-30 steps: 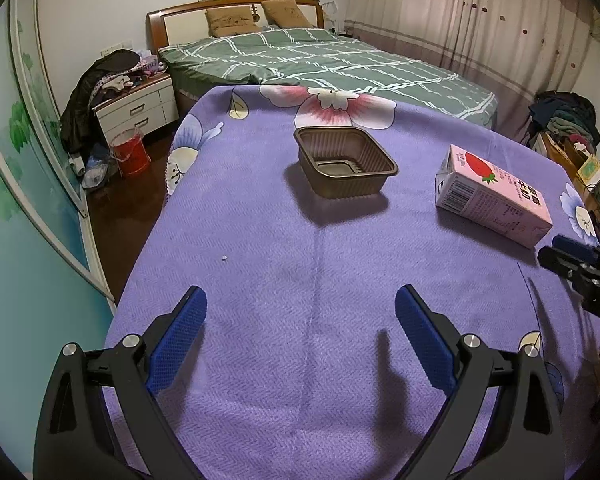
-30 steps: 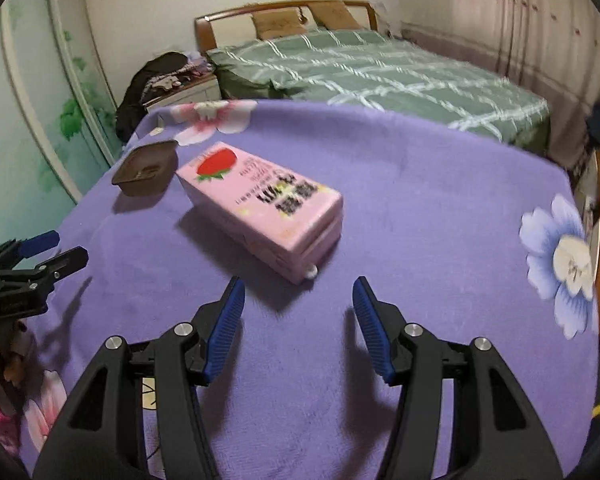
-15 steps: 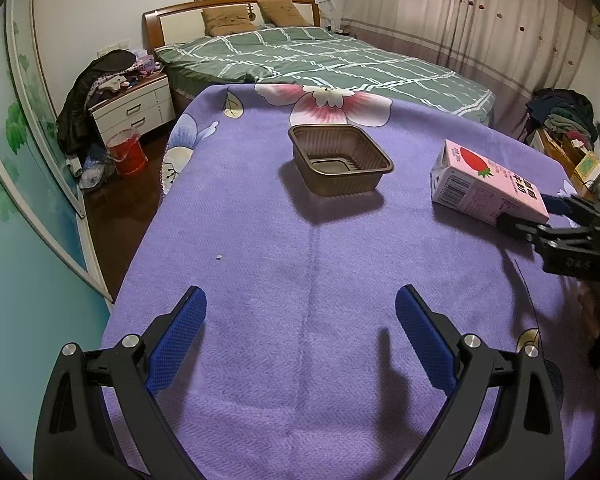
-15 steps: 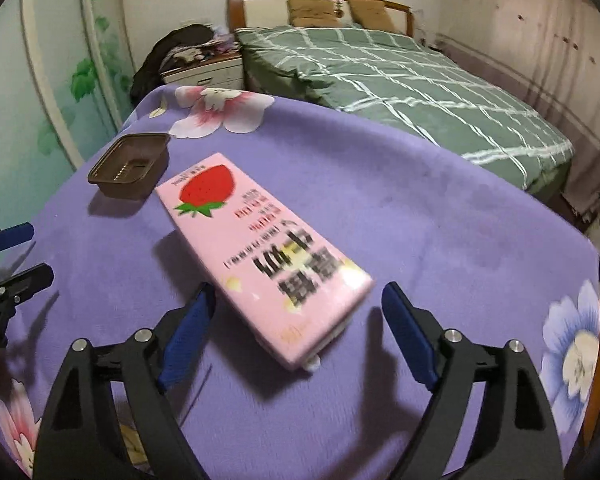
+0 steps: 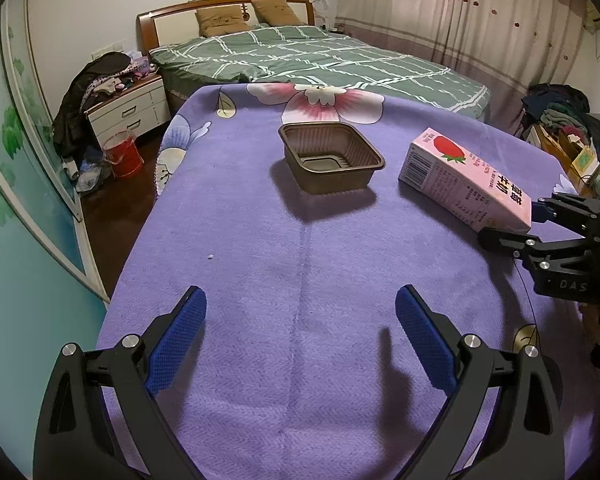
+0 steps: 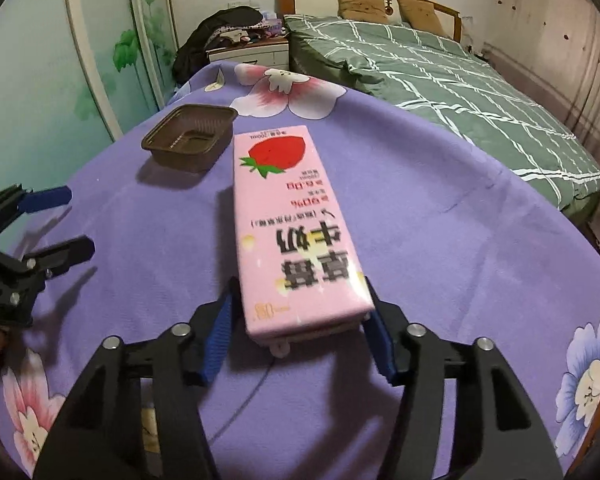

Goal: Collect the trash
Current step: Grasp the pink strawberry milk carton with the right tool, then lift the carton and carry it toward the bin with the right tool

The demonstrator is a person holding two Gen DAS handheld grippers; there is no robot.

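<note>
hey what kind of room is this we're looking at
A bedroom, most likely: a made bed with a green checked cover and pillows, a nightstand piled with clothes, and long curtains. The trash lies on a purple flowered cloth.

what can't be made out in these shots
- Carton: right wrist view blurs its small print; whether the right gripper fingers touch its sides is unclear.
- Carton's near end: in the left wrist view, the right gripper covers it.
- Tray: nothing visible inside; its far outer wall is hidden by its rim.
- Left gripper: body cut off by the bottom edge.
</note>
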